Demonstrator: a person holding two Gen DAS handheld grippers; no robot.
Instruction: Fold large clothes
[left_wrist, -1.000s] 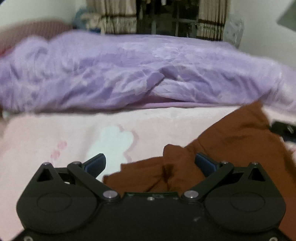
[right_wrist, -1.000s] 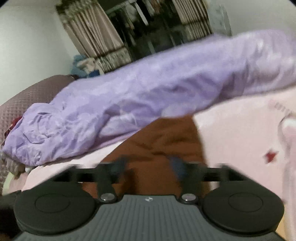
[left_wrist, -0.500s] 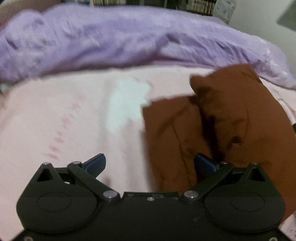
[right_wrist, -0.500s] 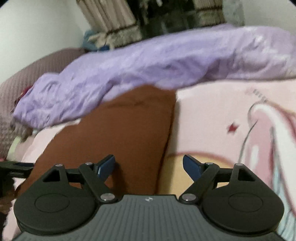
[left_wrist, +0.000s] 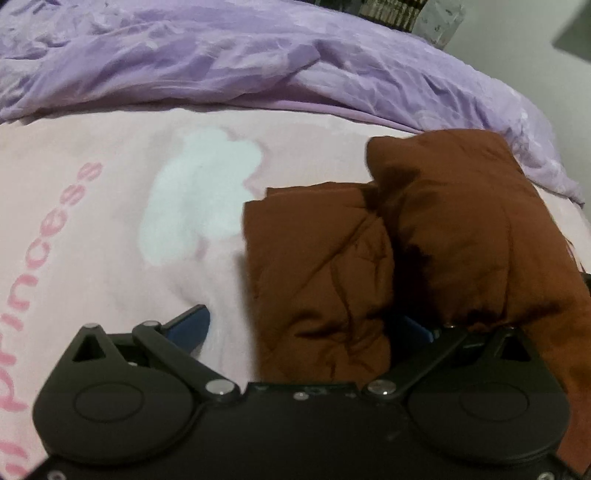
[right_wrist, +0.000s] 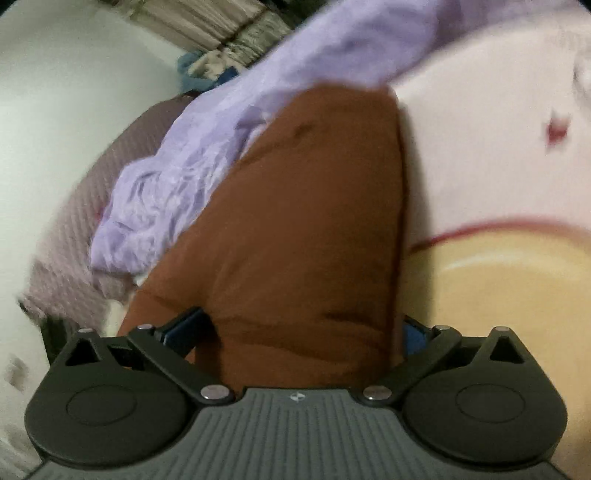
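A rust-brown garment (left_wrist: 424, 243) lies bunched on a pink printed bedsheet (left_wrist: 110, 206), just in front of a rumpled lilac duvet (left_wrist: 258, 62). A second ago it sat low and flat in the left view; now it fills both, the cameras having closed in. The left hand-held gripper (left_wrist: 306, 328) stands wide open, cloth between its blue pads. The right hand-held gripper (right_wrist: 303, 328) is open too (the picture is blurred, so contact is uncertain), the garment (right_wrist: 306, 221) between its fingers. A fresh grasp appears imminent.
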